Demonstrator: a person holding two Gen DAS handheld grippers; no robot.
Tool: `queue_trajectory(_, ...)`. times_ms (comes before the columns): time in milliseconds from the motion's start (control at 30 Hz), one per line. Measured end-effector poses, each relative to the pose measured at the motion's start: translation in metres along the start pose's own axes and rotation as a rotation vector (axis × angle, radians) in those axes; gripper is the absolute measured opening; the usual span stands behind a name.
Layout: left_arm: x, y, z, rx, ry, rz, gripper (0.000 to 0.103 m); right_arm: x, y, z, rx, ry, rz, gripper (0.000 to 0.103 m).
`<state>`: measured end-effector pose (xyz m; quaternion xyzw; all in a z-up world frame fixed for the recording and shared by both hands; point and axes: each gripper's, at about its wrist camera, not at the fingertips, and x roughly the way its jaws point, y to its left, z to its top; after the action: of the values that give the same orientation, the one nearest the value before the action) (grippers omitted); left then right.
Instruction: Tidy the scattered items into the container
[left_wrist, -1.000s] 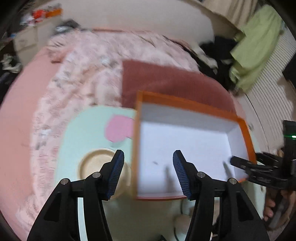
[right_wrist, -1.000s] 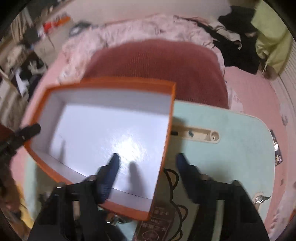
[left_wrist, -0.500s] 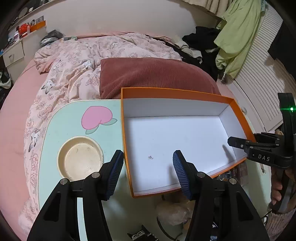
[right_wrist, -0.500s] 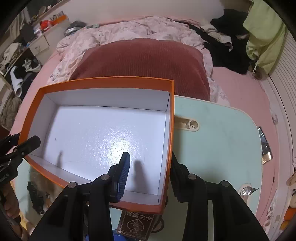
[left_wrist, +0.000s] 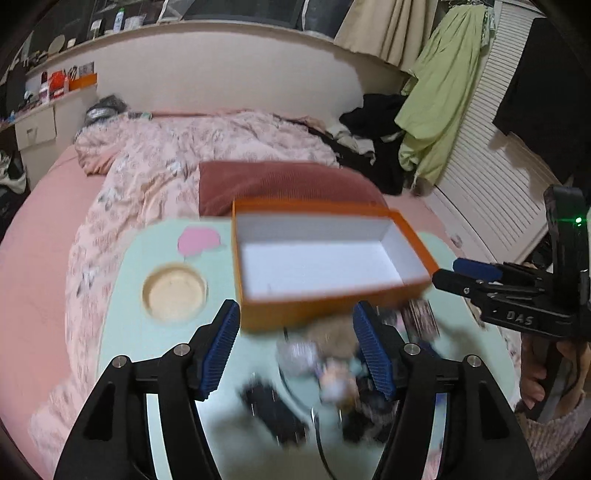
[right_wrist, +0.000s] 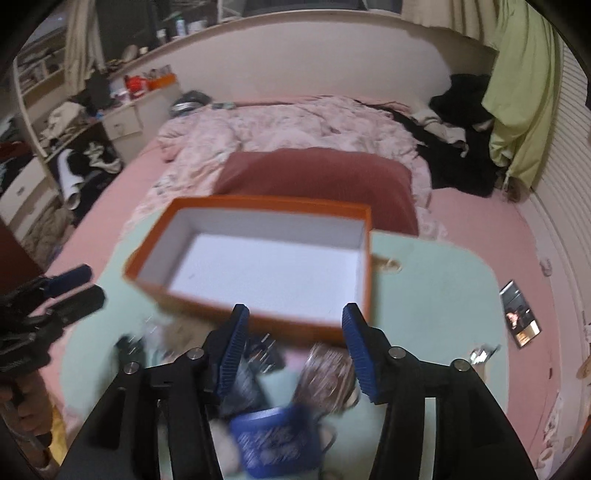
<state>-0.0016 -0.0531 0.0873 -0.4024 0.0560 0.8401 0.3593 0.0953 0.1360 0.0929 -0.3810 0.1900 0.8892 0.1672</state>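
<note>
An empty orange box with a white inside (left_wrist: 321, 266) (right_wrist: 266, 269) stands on a mint green lap table (left_wrist: 129, 325) (right_wrist: 436, 295). Scattered small items lie blurred in front of it: a black piece (left_wrist: 271, 410), a pale lump (left_wrist: 299, 354), a card pack (left_wrist: 419, 317) (right_wrist: 328, 373) and a blue tin (right_wrist: 277, 443). My left gripper (left_wrist: 295, 350) is open and empty above the items, near the box's front wall. My right gripper (right_wrist: 293, 347) is open and empty, also above the items; it shows at the right of the left wrist view (left_wrist: 465, 275).
The table has a round cup recess (left_wrist: 173, 293) and a pink heart print (left_wrist: 197, 240). Behind it lie a red pillow (right_wrist: 317, 177) and a pink floral duvet (left_wrist: 155, 158). A phone-like card (right_wrist: 519, 314) lies on the pink bed at right.
Both grippers have pulled back and up from the box, so the scattered items in front of it now show. The right gripper has opened wider.
</note>
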Motion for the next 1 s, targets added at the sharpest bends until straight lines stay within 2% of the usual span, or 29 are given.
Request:
queue_trajectory(100, -0.005, 0.002, -0.036, -0.025, 0.044, -0.003, 0.064, -0.008, 0.014, -0.038, -0.006, 0.023, 0.062, 0.065)
queue_trajectory(233, -0.002, -0.002, -0.088, -0.015, 0.114, -0.07, 0.064, -0.004, 0.031, -0.096, -0.029, 0.106, 0.081, 0.065)
queue_trajectory(300, 0.004, -0.005, -0.105, 0.004, 0.143, -0.03, 0.064, 0.0, 0.038, -0.127, -0.01, 0.138, 0.079, 0.065)
queue_trajectory(333, 0.007, -0.006, -0.111, 0.013, 0.146, 0.0, 0.064, 0.0, 0.041, -0.139, -0.017, 0.124, 0.064, 0.065)
queue_trajectory(367, 0.007, -0.007, -0.113, 0.019, 0.131, 0.015, 0.068, -0.002, 0.047, -0.15, -0.04, 0.089, 0.027, 0.073)
queue_trajectory(400, 0.008, -0.008, -0.114, 0.02, 0.116, 0.028, 0.072, -0.002, 0.053, -0.159, -0.069, 0.071, -0.03, 0.087)
queue_trajectory(433, 0.01, -0.01, -0.114, 0.022, 0.104, 0.045, 0.084, -0.002, 0.057, -0.166, -0.087, 0.045, -0.079, 0.09)
queue_trajectory(500, 0.017, -0.015, -0.115, 0.056, 0.104, 0.083, 0.101, -0.002, 0.058, -0.174, -0.072, -0.007, -0.1, 0.099)
queue_trajectory(533, 0.023, -0.021, -0.117, 0.098, 0.117, 0.119, 0.103, 0.001, 0.054, -0.175, -0.051, -0.009, -0.091, 0.103)
queue_trajectory(567, 0.026, -0.028, -0.118, 0.14, 0.123, 0.157, 0.103, 0.003, 0.052, -0.176, -0.039, -0.015, -0.092, 0.103)
queue_trajectory(600, 0.028, -0.034, -0.119, 0.174, 0.125, 0.163, 0.103, 0.005, 0.05, -0.176, -0.036, -0.029, -0.097, 0.103)
queue_trajectory(667, 0.029, -0.039, -0.12, 0.201, 0.13, 0.141, 0.103, 0.007, 0.051, -0.178, -0.034, -0.052, -0.1, 0.103)
queue_trajectory(1000, 0.031, -0.037, -0.118, 0.193, 0.124, 0.137, 0.103, 0.004, 0.047, -0.168, -0.069, -0.07, -0.075, 0.103)
